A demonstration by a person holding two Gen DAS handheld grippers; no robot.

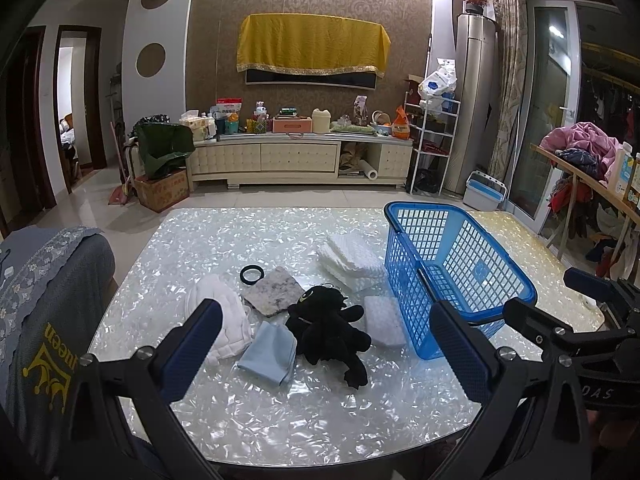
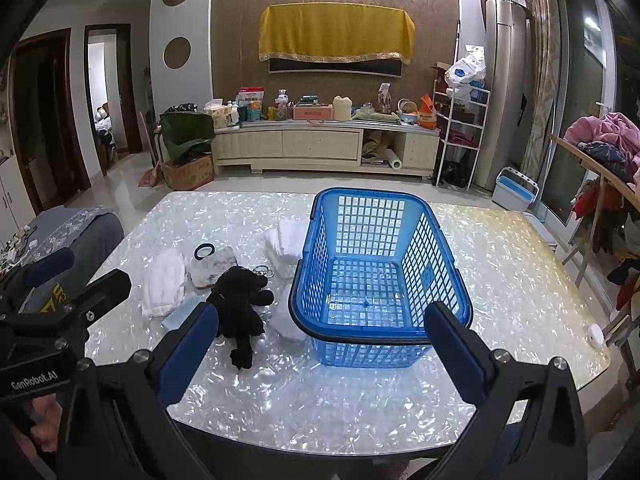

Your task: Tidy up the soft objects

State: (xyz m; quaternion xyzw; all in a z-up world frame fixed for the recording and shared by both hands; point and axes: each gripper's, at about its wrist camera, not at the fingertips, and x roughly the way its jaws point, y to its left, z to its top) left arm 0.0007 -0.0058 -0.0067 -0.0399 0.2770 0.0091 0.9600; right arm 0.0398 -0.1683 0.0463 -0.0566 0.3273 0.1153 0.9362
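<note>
On the pearly table (image 1: pixel 320 412) lie a black plush toy (image 1: pixel 326 332), a light blue cloth (image 1: pixel 268 354), a white quilted cloth (image 1: pixel 228 320), a grey speckled pad (image 1: pixel 272 290), a black ring (image 1: pixel 251 273), folded white towels (image 1: pixel 352 260) and a white sponge (image 1: pixel 383 321). To their right stands a blue mesh basket (image 1: pixel 404 264), empty inside (image 2: pixel 432 256). My left gripper (image 1: pixel 325 308) hovers open over the near table edge, facing the plush. My right gripper (image 2: pixel 320 312) hangs open in front of the basket, with the plush (image 2: pixel 240 308) to its left. Neither holds anything.
A chair with a grey embroidered cover (image 1: pixel 44 300) stands against the table's left side. A small white round object (image 2: pixel 596 336) sits near the right table edge. A wooden rack heaped with clothes (image 2: pixel 600 148) stands at the right, and a cluttered TV cabinet (image 1: pixel 300 156) at the back.
</note>
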